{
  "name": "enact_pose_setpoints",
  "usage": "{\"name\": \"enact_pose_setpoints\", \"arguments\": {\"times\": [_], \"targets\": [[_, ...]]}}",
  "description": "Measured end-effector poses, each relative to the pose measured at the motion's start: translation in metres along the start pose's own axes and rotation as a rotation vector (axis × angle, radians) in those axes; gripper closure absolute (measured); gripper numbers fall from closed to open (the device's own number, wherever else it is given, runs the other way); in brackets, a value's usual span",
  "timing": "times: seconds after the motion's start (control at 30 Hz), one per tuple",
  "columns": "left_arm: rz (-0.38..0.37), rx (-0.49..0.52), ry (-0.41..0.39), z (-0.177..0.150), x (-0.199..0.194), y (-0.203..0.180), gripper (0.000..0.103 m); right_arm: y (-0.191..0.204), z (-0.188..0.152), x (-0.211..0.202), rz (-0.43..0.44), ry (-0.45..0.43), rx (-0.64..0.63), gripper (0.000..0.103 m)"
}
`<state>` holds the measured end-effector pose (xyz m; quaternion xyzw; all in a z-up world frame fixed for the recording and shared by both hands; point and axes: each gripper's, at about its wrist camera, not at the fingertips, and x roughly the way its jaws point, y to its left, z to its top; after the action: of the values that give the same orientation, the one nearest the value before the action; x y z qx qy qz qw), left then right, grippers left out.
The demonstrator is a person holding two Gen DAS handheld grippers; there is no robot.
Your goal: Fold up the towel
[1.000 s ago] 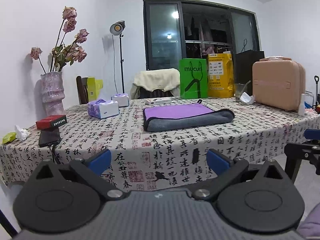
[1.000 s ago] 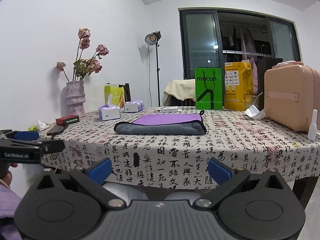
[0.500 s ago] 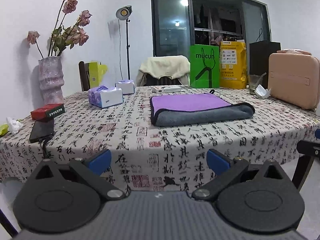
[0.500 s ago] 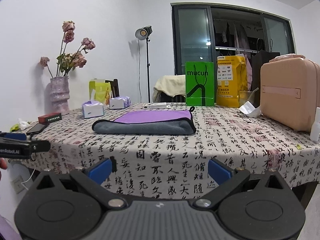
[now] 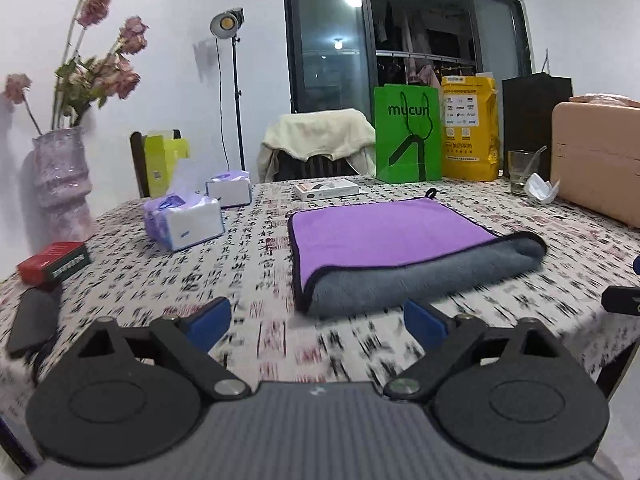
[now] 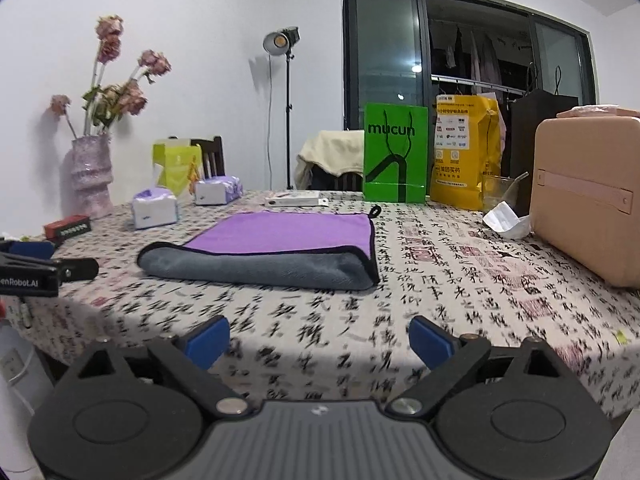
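Two tools agape; plush purple-grey towel folded flat.

The left tongs and right tongs look alike: matte black linkage arms on round black discs, silver pivot screws, a ribbed grey body with a small white mark, and blue fingertip pads. White "GenRobot.AI" lettering marks the left one's side.

The upright green paper shopping bag at the far edge of the tabletop bears "mucun" in dark letters, legible in both views; the black body of the left claw, at the left edge of the right wrist view, shows white lettering cut off to "enRobot.AI"; print on the yellow stand-up pouch and the Chinese-character tablecloth is too small or blurred to read.
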<state>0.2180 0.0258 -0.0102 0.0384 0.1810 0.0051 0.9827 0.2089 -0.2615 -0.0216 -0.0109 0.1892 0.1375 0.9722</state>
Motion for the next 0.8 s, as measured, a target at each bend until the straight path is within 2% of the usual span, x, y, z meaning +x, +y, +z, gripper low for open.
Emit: {"name": "enact_pose_setpoints", "arguments": {"times": [0.1,0.17,0.27,0.43,0.53,0.57,0.6,0.67,0.7,0.8], "targets": [[-0.031,0.002,0.027,0.007,0.031,0.008,0.017,-0.004,0.011,0.025,-0.004,0.016,0.008,0.009],[-0.05,0.015,0.046,0.01,0.049,0.012,0.03,-0.007,0.016,0.045,-0.007,0.034,0.012,0.011],[-0.088,0.008,0.082,0.013,0.071,0.017,0.039,-0.015,0.024,0.072,-0.004,0.059,0.033,0.017],[-0.155,0.01,0.128,0.014,0.094,0.021,0.039,-0.026,0.037,0.11,-0.015,0.071,0.036,0.018],[-0.194,0.018,0.152,0.014,0.099,0.022,0.039,-0.033,0.041,0.129,0.006,0.09,0.035,0.027],[-0.205,0.025,0.164,0.014,0.101,0.021,0.043,-0.034,0.042,0.134,0.013,0.096,0.032,0.029],[-0.211,0.03,0.166,0.014,0.102,0.02,0.047,-0.035,0.043,0.138,0.023,0.101,0.029,0.033],[-0.209,0.033,0.167,0.013,0.103,0.02,0.081,-0.037,0.044,0.146,0.052,0.118,0.019,0.042],[-0.198,0.034,0.171,0.014,0.104,0.019,0.086,-0.037,0.045,0.149,0.062,0.136,0.008,0.055],[-0.18,0.039,0.183,0.015,0.106,0.019,0.095,-0.037,0.045,0.157,0.075,0.169,-0.019,0.083]]}}
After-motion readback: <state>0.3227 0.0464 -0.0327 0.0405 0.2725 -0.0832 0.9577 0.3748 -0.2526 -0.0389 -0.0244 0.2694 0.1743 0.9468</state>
